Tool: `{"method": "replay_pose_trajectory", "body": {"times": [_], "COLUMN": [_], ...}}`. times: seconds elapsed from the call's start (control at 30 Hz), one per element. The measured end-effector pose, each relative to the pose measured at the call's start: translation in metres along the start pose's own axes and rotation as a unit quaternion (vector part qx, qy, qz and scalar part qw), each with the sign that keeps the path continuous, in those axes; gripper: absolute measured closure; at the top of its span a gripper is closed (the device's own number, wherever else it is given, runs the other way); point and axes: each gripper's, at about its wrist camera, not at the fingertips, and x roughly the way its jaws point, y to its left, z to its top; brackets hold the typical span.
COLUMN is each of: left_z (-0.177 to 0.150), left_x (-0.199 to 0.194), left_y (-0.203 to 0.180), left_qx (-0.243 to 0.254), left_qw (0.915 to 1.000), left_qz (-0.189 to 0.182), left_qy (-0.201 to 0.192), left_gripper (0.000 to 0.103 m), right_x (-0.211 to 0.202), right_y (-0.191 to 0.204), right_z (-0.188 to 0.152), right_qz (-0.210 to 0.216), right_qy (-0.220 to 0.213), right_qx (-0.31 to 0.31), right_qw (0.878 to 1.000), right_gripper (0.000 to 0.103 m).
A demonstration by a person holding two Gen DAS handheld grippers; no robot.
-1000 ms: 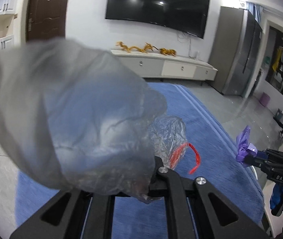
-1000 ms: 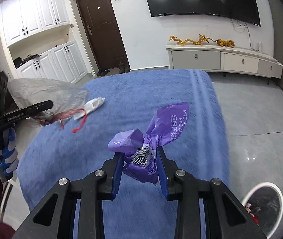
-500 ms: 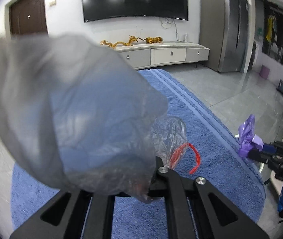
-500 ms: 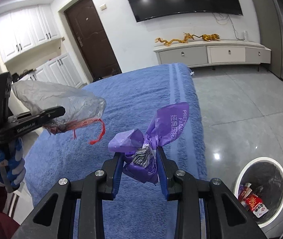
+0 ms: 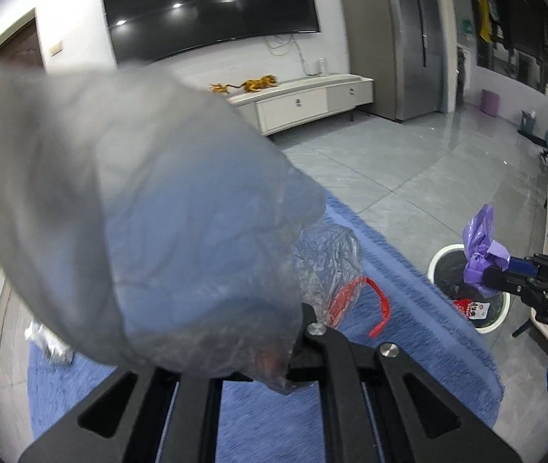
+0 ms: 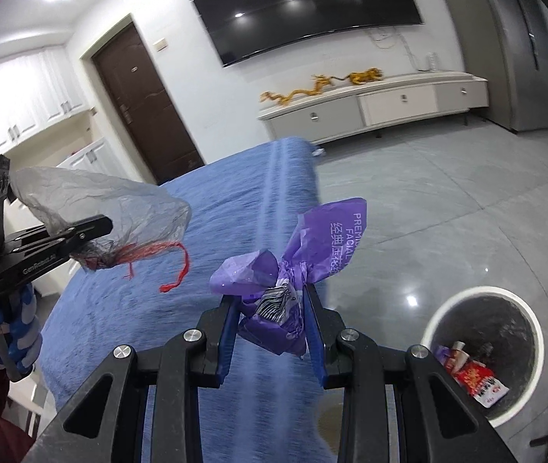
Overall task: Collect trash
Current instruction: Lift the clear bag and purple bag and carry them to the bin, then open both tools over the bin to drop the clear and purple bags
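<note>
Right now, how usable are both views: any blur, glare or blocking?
Left wrist view: the clear plastic bag sits out of focus against the lens, hiding much of the blue blanket. Right wrist view: sharp on the purple wrapper; ceiling-light glare on the floor.

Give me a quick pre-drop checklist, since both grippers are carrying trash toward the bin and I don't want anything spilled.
1. Right gripper clamped on the purple wrapper: ok.
2. Left gripper shut on the clear plastic bag: ok.
3. Bin open, with room inside: ok.
4. Purple wrapper directly over the bin: not ok, it hangs beside the blue rug.
5. Red string hanging free of the rug: ok.
6. All trash collected from the rug: not ok, a crumpled piece remains.
</note>
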Motion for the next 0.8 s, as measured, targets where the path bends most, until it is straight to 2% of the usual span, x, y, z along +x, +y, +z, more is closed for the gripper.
{"method": "replay_pose_trajectory", "body": {"times": [0.2, 0.37, 0.5, 0.63, 0.8], "left_z": [0.018, 0.031, 0.044, 0.057, 0.070], "left_x": [0.017, 0.040, 0.067, 0.099, 0.131], "left_y": [-0.047, -0.095, -0.141, -0.195, -0.248], "left_qx": [0.045, 0.080, 0.101, 0.119, 0.118], "left_qw": [0.9987, 0.9948, 0.9879, 0.9768, 0.9685], "left_qz": [-0.024, -0.059, -0.107, -0.158, -0.196], "left_qy": [0.004, 0.022, 0.050, 0.082, 0.098], "left_gripper": [0.096, 0.096, 0.096, 0.096, 0.095], "right_x": [-0.018, -0.026, -0.027, -0.026, -0.019], "right_y": [-0.044, -0.090, -0.129, -0.168, -0.208], "right_z": [-0.010, -0.022, -0.032, -0.042, -0.049], "right_qz": [-0.036, -0.072, -0.101, -0.131, -0.167], "right_qy": [-0.012, -0.014, -0.010, 0.004, 0.031], "right_qx": [0.042, 0.085, 0.123, 0.156, 0.174], "right_qw": [0.998, 0.994, 0.987, 0.979, 0.970], "right_gripper": [0.073, 0.073, 0.073, 0.073, 0.073]}}
